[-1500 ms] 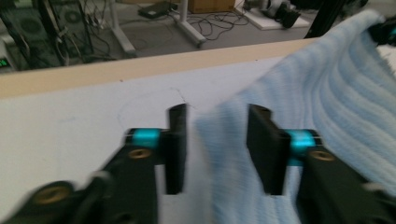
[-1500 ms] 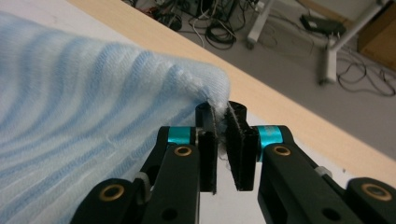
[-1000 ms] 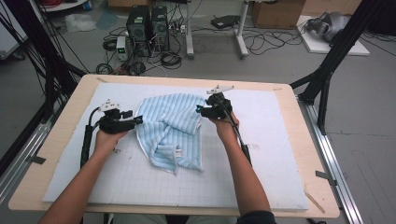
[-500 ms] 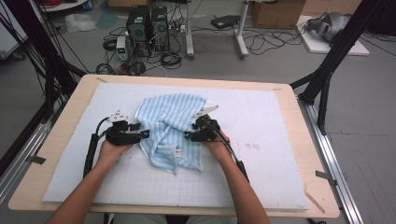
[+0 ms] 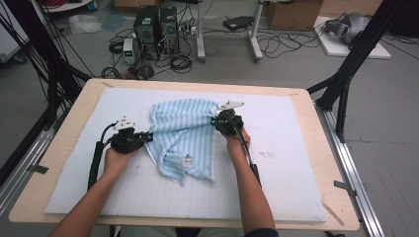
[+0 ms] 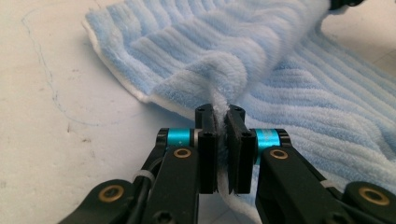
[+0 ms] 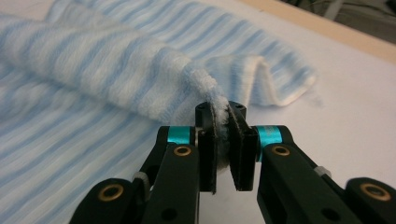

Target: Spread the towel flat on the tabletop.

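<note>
The towel (image 5: pixel 185 140), pale blue with white ribbed stripes, lies rumpled on the white mat (image 5: pixel 276 187) that covers the wooden counter (image 5: pixel 326 224), its nearer end bunched into loose folds with a small label showing and its farther part spread wider across the mat. At its left edge the left tongs (image 5: pixel 147 138) have just been closing and now pinch a raised fold of the terry cloth; in the left gripper view the cloth is squeezed thin between the two black jaws of the left tongs (image 6: pixel 222 122) and bulges into a soft ridge just beyond them. Farther back, at the towel's right corner, the right tongs (image 5: pixel 215 122) have likewise just been closing and now clamp the hemmed edge; the right gripper view shows that edge caught between the jaws of the right tongs (image 7: pixel 221 114), with a rolled fold of towel (image 7: pixel 116 84) running off to the left and a loose white-edged corner lying on the mat beyond. Past the counter, computer towers (image 5: pixel 157 24) and tangled cables sit on the floor
</note>
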`<state>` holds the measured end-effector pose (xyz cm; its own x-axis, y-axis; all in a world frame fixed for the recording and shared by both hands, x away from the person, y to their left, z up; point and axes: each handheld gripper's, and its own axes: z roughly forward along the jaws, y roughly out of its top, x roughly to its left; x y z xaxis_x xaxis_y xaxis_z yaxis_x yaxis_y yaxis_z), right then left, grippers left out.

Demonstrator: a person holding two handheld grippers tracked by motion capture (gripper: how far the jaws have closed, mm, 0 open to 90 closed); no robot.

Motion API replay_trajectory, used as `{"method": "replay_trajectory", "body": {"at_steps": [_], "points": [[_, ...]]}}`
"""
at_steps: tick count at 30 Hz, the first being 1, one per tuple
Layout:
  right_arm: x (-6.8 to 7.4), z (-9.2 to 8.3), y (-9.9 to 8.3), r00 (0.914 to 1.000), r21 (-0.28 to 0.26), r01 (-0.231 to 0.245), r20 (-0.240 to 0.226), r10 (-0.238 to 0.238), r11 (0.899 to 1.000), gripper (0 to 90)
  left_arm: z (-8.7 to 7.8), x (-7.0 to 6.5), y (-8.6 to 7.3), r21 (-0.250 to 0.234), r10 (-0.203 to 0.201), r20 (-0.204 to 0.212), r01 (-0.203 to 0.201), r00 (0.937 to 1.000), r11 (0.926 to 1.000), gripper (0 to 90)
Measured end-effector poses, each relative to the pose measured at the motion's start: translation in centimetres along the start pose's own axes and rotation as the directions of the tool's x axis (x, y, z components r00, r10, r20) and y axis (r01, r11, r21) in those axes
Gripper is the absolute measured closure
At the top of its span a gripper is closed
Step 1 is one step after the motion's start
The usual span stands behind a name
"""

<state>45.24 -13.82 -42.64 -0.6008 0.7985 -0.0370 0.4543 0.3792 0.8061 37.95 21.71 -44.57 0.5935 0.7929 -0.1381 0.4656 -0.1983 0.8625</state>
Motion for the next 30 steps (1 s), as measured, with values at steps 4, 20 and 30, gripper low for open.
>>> {"method": "replay_trajectory", "body": {"at_steps": [4,20,30], "points": [[0.0,1.1,1.0,0.9938,0.011,0.055,0.096,-0.056,0.998,84.1,0.1,-0.2,0.1,-0.028,-0.009,-0.024,0.008,0.9997,0.9996,77.9],[-1.6,-4.2,-0.3,0.9967,-0.112,-0.06,0.046,0.066,0.992,63.1,-2.6,1.7,0.2,-0.128,-0.108,-0.051,0.101,0.9928,0.9866,44.9],[3.3,-5.1,-3.9,0.9864,0.048,0.035,-0.162,-0.026,0.998,51.2,-1.5,0.3,0.1,-0.071,-0.075,0.013,0.076,0.9971,0.9945,45.0]]}}
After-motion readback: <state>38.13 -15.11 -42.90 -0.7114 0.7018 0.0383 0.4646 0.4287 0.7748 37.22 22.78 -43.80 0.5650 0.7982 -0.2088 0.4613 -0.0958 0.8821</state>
